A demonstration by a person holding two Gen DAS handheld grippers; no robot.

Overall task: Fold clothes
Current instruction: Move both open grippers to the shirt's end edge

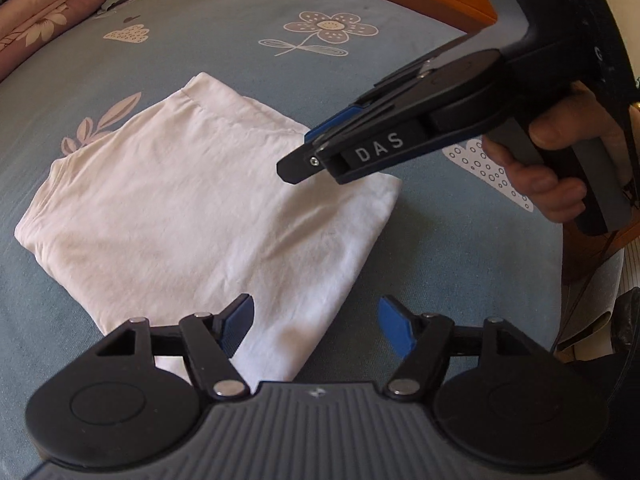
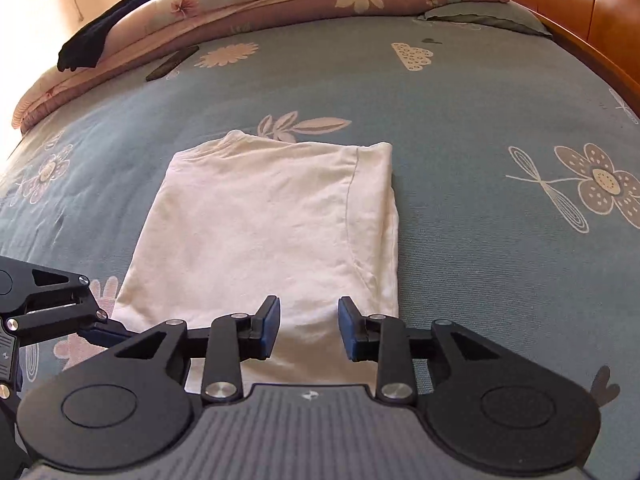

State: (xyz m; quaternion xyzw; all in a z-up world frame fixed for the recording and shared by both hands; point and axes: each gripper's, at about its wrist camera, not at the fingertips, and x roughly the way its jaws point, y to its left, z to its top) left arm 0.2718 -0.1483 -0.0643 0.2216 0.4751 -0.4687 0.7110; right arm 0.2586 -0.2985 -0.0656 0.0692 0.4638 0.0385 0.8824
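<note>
White garment (image 2: 272, 220) lies folded into a flat rectangle on the blue-grey floral bedsheet (image 2: 480, 100), hems and seams stacked along its right edge in the right wrist view. Folded piece sits mid-bed, well apart from the pink floral quilt (image 2: 240, 4) piled at the far end and the wooden bed frame (image 2: 580, 4) along the side.

Left gripper (image 1: 316, 326) hangs over the near corner of the garment, jaws spread wide, nothing between them; left blue pad (image 1: 240, 320) is over the cloth, right pad over bare sheet. Contact with the fabric cannot be told.

Right gripper (image 2: 309, 330) is above the near edge of the garment, jaws partly apart, blue pads (image 2: 272, 328) parallel with a gap, gripping nothing. In the left wrist view it (image 1: 304, 164) comes in from the right, tip over the garment's far-right corner, a hand (image 1: 556, 168) wrapped around its handle.

Dark cloth (image 2: 100, 28) drapes on the quilt; a dark slim object (image 2: 172, 63) lies on the sheet near it.
</note>
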